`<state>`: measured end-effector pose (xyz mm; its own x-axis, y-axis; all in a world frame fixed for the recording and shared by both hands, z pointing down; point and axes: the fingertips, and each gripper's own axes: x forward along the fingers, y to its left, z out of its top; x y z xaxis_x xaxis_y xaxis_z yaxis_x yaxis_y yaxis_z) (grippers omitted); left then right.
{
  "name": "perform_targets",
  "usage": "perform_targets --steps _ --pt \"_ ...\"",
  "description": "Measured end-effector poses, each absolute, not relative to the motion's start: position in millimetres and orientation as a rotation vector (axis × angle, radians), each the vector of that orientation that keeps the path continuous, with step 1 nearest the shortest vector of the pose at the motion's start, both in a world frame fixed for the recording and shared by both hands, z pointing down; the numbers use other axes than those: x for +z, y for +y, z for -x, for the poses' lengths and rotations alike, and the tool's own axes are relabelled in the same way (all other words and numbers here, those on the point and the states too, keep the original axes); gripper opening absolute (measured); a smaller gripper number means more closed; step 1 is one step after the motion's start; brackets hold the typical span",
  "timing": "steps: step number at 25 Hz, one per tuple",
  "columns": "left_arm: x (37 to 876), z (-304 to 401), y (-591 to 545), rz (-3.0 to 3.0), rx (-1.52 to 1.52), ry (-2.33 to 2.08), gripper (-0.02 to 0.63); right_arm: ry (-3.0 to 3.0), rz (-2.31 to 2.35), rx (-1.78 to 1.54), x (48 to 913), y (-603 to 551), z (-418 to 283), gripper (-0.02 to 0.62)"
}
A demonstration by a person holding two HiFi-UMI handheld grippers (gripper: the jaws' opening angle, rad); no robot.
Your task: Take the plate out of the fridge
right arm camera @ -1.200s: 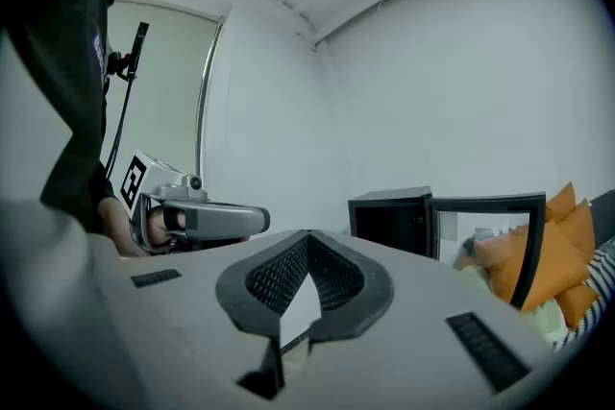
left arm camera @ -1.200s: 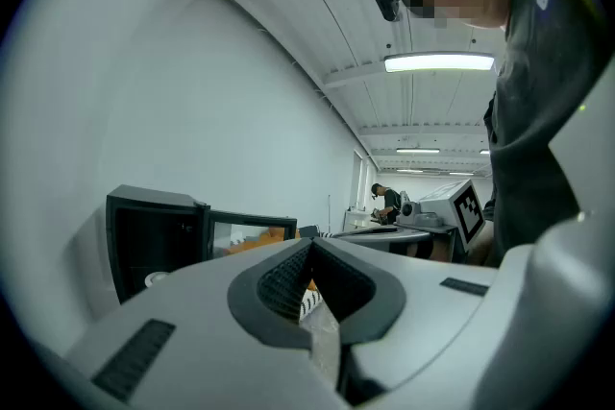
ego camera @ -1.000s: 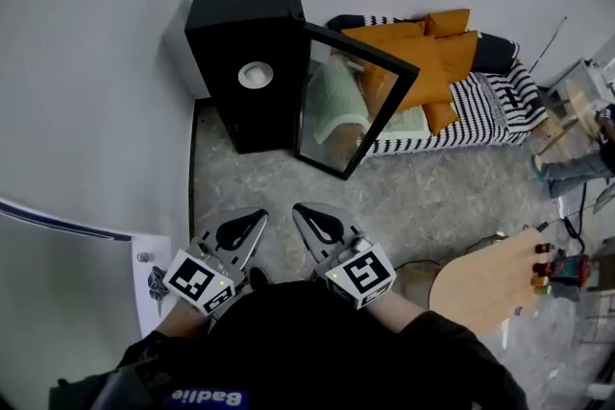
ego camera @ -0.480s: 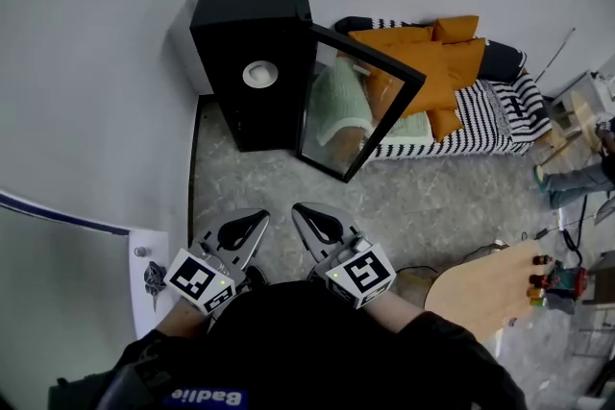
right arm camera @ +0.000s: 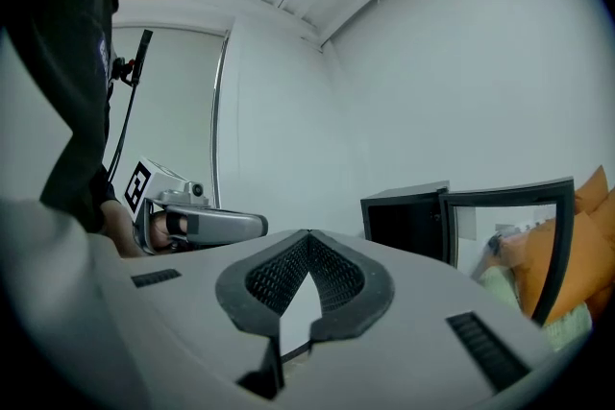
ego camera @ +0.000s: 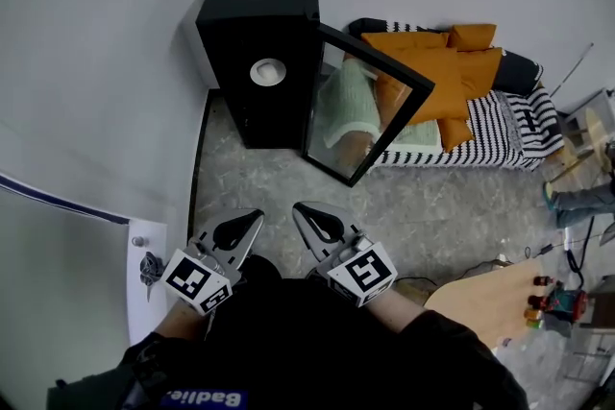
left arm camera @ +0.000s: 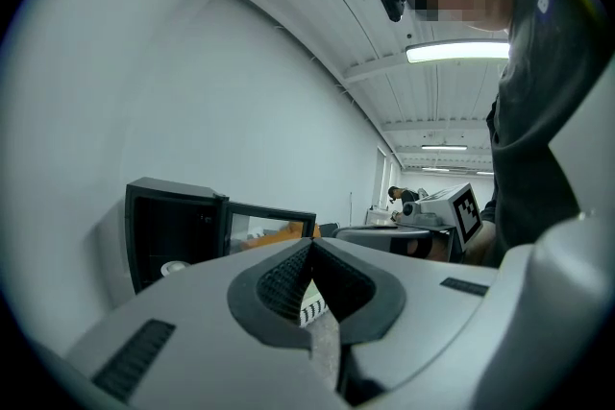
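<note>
Two grippers, one fridge, one plate. Nearest the camera, a person in a dark top holds the left gripper [ego camera: 252, 221] and the right gripper [ego camera: 303, 212] side by side, close before the body, one in each hand. Each carries one marker cube, the left cube [ego camera: 197, 281] and the right cube [ego camera: 363, 272], with a forearm running back from each into a dark sleeve. Both grippers point roughly level and away from the body, and their tips lean slightly toward each other without touching.

The left gripper's jaws are pressed together at the tips with nothing pinched. The right gripper's jaws are likewise closed and empty.

Below the jaws lies grey speckled floor [ego camera: 432, 197], and a pale wall [ego camera: 96, 62] runs along the left gripper's outer side. Off the right gripper's outer side is one round wooden table [ego camera: 480, 298].

Ahead of both sets of jaws and well apart from them, the single black fridge [ego camera: 259, 24] stands against the wall. Its one glass door [ego camera: 357, 110] is swung open toward the right gripper's side.

The one white plate [ego camera: 268, 71] sits inside the fridge, in the dark open compartment. It lies almost straight ahead of the gap between the two grippers and far beyond their tips, untouched by either.

Farther off, past the open door on the right gripper's side, is one striped bed [ego camera: 500, 134] piled with several orange cushions [ego camera: 432, 77].
</note>
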<state>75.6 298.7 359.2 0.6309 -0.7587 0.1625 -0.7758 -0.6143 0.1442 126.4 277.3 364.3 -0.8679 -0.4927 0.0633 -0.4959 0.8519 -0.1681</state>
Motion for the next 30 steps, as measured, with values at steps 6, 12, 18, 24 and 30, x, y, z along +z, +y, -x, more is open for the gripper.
perform_targets --steps 6,12,18,24,30 --pt "365 -48 251 -2.646 0.105 -1.280 0.003 -2.989 -0.761 0.275 374 237 -101 0.006" --pt "372 -3 177 -2.705 0.138 -1.200 0.003 -2.953 -0.830 0.267 382 165 -54 0.006" --pt "365 41 107 -2.774 0.147 -1.076 0.003 -2.878 -0.964 0.302 393 92 -13 0.006" --pt "370 69 62 -2.789 0.151 -0.996 0.003 -2.820 -1.012 0.286 405 44 19 0.006" --pt "377 72 32 -2.753 0.137 -0.997 0.003 -2.809 -0.984 0.303 415 13 29 0.006"
